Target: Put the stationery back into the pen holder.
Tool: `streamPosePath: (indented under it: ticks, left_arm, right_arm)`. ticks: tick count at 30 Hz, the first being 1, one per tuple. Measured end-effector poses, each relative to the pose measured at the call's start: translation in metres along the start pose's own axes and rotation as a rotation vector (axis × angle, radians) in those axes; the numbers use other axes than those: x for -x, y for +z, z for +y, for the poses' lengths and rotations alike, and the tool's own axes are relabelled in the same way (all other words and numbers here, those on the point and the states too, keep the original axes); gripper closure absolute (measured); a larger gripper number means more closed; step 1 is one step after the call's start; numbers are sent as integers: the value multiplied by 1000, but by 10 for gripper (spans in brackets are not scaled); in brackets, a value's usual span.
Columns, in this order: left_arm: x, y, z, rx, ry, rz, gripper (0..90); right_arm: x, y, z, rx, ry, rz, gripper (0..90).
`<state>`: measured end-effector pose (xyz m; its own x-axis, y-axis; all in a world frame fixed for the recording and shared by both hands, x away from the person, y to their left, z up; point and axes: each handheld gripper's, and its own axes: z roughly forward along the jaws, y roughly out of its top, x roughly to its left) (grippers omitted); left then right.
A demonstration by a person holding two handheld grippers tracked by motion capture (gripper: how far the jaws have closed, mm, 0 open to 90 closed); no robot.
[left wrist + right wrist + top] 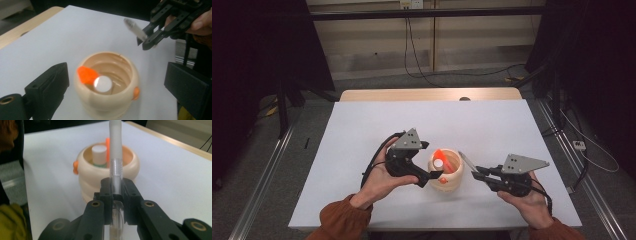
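1. Holding a clear tube between the fingers of the right gripper, clamped tight near its lower end, with the free end pointing up and left toward the cream pot.
2. Hovering the tube just right of the pot, above the white surface, not yet over the opening.
3. Standing in the pot already: an orange item leaning on the left wall and a white-capped bottle near the middle, leaving free room on the right and far side.
4. Judging the step in hand as placing the tube into the pot: aiming the free end at that gap, well clear of the white cap.
5. Bringing the tube nearer to upright before lowering, so the tip is clearing the rim rather than catching it and tipping the pot.
6. Keeping the grip firm until the tip is resting inside; releasing only then, since a smooth round tube is likely slipping easily.
7. Standing wide apart, the fingers of the left gripper are flanking the pot on both sides without pressing it, holding nothing.
8. Closing them lightly on the pot's wall for steadying is probably helping, as the pot is looking light.
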<state>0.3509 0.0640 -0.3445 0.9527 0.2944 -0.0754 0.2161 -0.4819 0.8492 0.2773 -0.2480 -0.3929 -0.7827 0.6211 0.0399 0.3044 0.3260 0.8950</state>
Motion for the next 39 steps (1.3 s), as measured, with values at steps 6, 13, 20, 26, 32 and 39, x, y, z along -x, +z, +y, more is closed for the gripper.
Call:
streamPosePath:
  ticks: [6, 13, 20, 26, 32, 39]
  left_arm:
    - [-8, -7, -15, 13, -17, 30, 49]
    - [-12, -15, -26, 28, -35, 74, 50]
    - [-17, -20, -44, 19, -69, 109, 49]
    - [-24, -24, -64, 15, -122, 150, 49]
    - [-26, -29, -79, 26, -137, 188, 49]
    - [-24, -36, -88, 26, -144, 223, 49]
  right_arm:
    - [5, 8, 10, 63, 31, 3, 804]
    - [6, 20, 26, 141, 53, 20, 804]
    - [8, 31, 40, 181, 73, 32, 804]
    - [12, 46, 49, 215, 95, 31, 804]
    - [16, 63, 52, 249, 118, 29, 804]
    - [18, 73, 51, 287, 119, 10, 804]
